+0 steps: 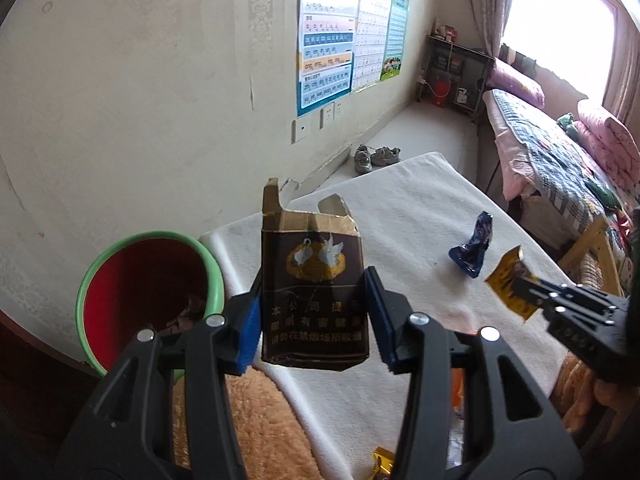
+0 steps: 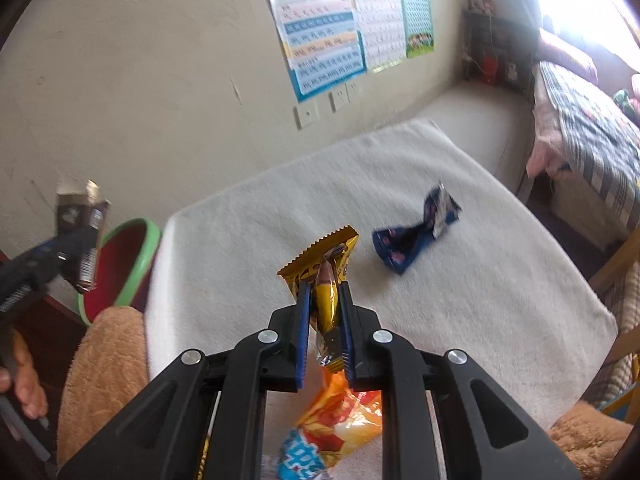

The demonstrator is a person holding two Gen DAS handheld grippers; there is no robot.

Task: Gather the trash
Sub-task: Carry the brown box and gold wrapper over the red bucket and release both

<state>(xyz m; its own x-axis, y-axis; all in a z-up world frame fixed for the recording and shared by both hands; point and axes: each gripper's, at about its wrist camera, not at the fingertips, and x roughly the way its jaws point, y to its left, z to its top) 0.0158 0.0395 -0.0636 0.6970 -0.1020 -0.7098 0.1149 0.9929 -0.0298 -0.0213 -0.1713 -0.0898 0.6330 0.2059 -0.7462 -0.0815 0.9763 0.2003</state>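
Left gripper (image 1: pixel 314 312): a torn brown cigarette pack (image 1: pixel 314 280) is being held upright between the blue-padded jaws. The left pad is pressing on the pack's edge; at the right pad a narrow gap is being shown, so the firmness of the hold cannot be told. The pack is being carried in the air, just beside a green-rimmed red bin (image 1: pixel 150 300), over the left edge of the desk (image 1: pixel 400 208), which is being covered by a white cloth. Crumpled scraps are being seen inside the bin.

Right gripper (image 2: pixel 325 312): a yellow snack wrapper (image 2: pixel 326 276) is being clamped between nearly closed jaws, its serrated end being raised above the cloth.

Loose items: a crumpled blue wrapper (image 2: pixel 412 232) is being left lying on the cloth, well apart from both grippers. An orange and blue packet (image 2: pixel 336 428) is being partly hidden beneath the right gripper, at the desk's near edge.

Surroundings: wall charts (image 1: pixel 336 40), a pair of shoes (image 1: pixel 376 156) on the floor, and a bed (image 1: pixel 560 152) with patterned covers are being shown beyond the desk.
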